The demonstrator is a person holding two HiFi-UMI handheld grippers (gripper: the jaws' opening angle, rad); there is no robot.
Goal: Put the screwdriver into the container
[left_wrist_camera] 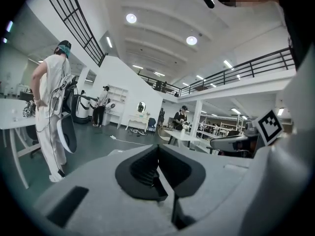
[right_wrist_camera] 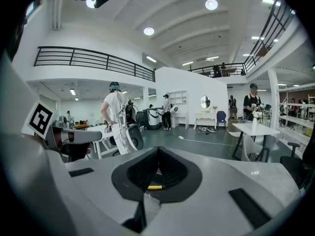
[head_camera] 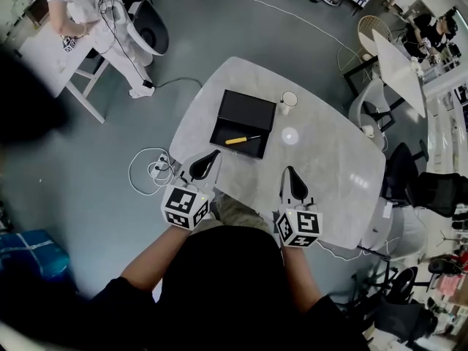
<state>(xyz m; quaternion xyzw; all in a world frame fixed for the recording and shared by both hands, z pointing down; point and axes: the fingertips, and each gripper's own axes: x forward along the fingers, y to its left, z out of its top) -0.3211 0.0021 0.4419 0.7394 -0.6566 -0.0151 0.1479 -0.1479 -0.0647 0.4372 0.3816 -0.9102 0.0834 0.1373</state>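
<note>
1. On the pale tabletop (head_camera: pixel 329 167), toward its far left part, sits a flat black container (head_camera: pixel 245 112) with its top open.
2. The screwdriver (head_camera: pixel 241 140) lies inside the container, along its near edge. Its yellow handle is to the left and its thin shaft points right.
3. The left tongs (head_camera: pixel 216 154) hang over the near left edge of the tabletop. The tips are pressed together with nothing between them, as the left gripper view (left_wrist_camera: pixel 158 146) shows.
4. The right tongs (head_camera: pixel 289 169) hover over the near middle of the tabletop. These tips also meet (right_wrist_camera: pixel 158 149) and hold nothing.
5. Both tongs point toward the far side. The screwdriver lies beyond their tips, roughly between the two from left to right, and neither touches it.
6. The left tongs are just near of the container's near left corner. The right tongs are to the right of the container and clear of it.
7. In the right gripper view, the yellow handle (right_wrist_camera: pixel 155 187) shows through the hollow below the closed tips.
8. A white cup (head_camera: pixel 289 101) stands just right of the container's far corner.
</note>
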